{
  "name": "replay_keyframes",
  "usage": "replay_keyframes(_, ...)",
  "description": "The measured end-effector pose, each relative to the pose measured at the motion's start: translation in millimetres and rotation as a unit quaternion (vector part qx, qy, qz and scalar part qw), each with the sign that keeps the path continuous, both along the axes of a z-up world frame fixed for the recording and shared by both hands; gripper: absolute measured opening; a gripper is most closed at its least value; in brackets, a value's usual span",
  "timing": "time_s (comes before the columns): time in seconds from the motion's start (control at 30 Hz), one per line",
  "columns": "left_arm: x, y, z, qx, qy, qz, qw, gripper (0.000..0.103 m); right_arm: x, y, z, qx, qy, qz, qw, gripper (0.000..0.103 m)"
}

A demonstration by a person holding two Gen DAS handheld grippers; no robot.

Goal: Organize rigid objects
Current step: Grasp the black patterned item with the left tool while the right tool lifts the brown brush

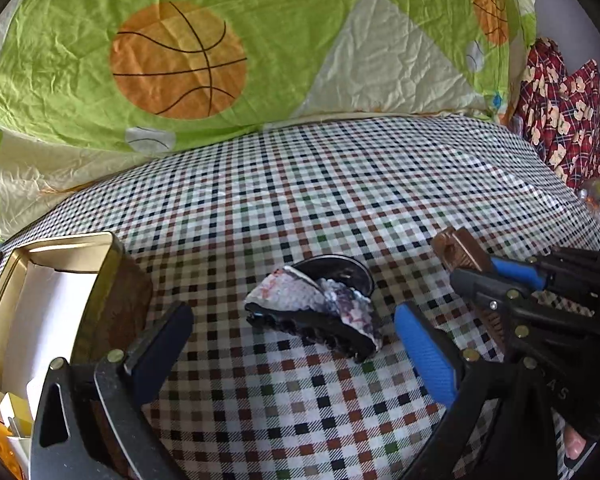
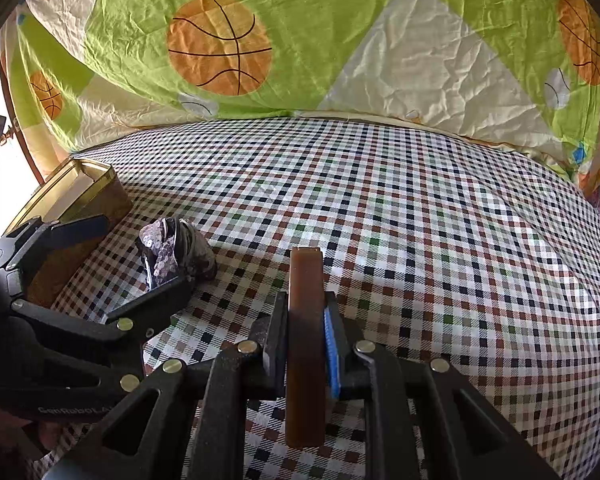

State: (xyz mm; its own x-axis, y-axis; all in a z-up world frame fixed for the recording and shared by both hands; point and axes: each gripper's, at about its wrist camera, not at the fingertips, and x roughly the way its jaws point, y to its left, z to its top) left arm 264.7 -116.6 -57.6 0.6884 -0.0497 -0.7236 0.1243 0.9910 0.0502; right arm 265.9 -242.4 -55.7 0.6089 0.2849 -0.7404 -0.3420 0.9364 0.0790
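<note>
Clip (image 1: 316, 312), a black hair claw with pale patterned cloth on it, is lying on the checked bed (image 1: 300, 184) straight ahead of the left hand-held gripper (image 1: 296, 344) in the left wrist view, its long axis running from upper left to lower right, roughly crosswise to the line between the dark finger on the left and the blue-padded finger on the right. That gripper's jaws are standing wide apart with nothing between them, and the clip is sitting just beyond the fingertips, partly over a dark round thing I cannot identify. The gold tin (image 1: 80, 280), open at the top, is resting at the left, near the dark finger. At the right edge the right hand-held gripper (image 1: 488, 276) is showing, clamped on a brown bar (image 1: 456, 248) that is sticking out toward the upper left. In the right wrist view, the right hand-held gripper (image 2: 306, 332) is pressing both pads against the bar (image 2: 306, 280), which is standing on edge with its long axis pointing away from the camera along the fingers. The clip (image 2: 172, 252) is lying well off to the left, just beyond the left gripper (image 2: 140, 272), with the tin (image 2: 80, 196) farther left still. Judging by this, the left hand is much the nearer to the clip, and the bar has to be travelling leftward across the bed if the tin is its goal.
</note>
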Motion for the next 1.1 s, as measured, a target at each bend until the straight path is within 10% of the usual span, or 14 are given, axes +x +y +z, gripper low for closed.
replay_keyframes(0.13,7.0,1.3,-3.2,-0.018,0.016,-0.012,0.9996,0.098,-0.4,0.5,0.4,0.000,-0.003,-0.001,1.000,0.017)
replay_keyframes(0.27,10.5,-0.7,-8.7,-0.030,0.038,-0.033,0.9983,0.070,-4.2,-2.5,2.2,0.002,-0.011,-0.007,1.000,0.017)
replay_keyframes(1.1,-42.9,24.7,19.3,-0.027,-0.087,0.029,0.9954,0.070,-42.4,-3.3,31.8,0.049,-0.132,-0.017,0.990,0.017)
